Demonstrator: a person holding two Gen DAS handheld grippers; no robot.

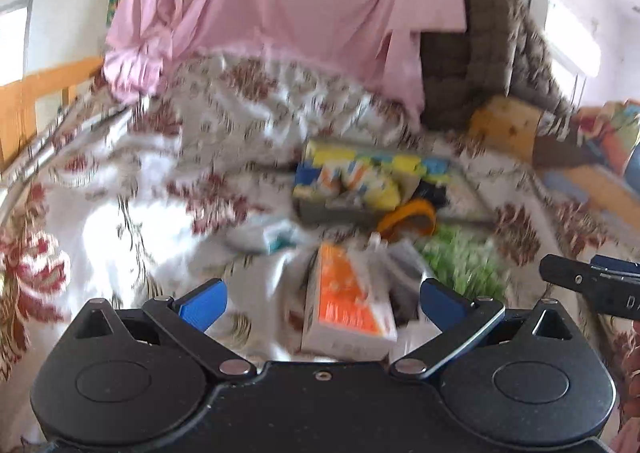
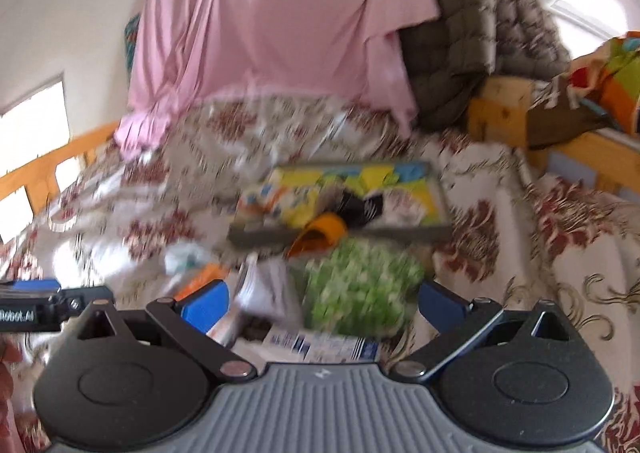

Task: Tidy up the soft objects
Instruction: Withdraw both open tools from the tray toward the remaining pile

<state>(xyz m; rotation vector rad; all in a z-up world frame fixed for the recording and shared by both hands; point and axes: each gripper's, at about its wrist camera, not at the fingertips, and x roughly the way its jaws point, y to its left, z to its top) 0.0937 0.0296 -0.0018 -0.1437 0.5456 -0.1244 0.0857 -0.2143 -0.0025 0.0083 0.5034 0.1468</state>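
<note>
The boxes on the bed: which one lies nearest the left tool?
The orange-and-white box, lying directly between the open fingers of the left tool. The blue-and-white box sits before the right tool instead, and the colourful tray lies farther back.

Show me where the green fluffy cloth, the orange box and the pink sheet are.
green fluffy cloth (image 2: 360, 289), right wrist view, its middle.
orange box (image 1: 344, 293), left wrist view, orange top face.
pink sheet (image 1: 280, 9), left wrist view, its hanging middle.

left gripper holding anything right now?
No. The left gripper is open, its blue fingers spread wide over the orange-and-white box without touching it.
</note>
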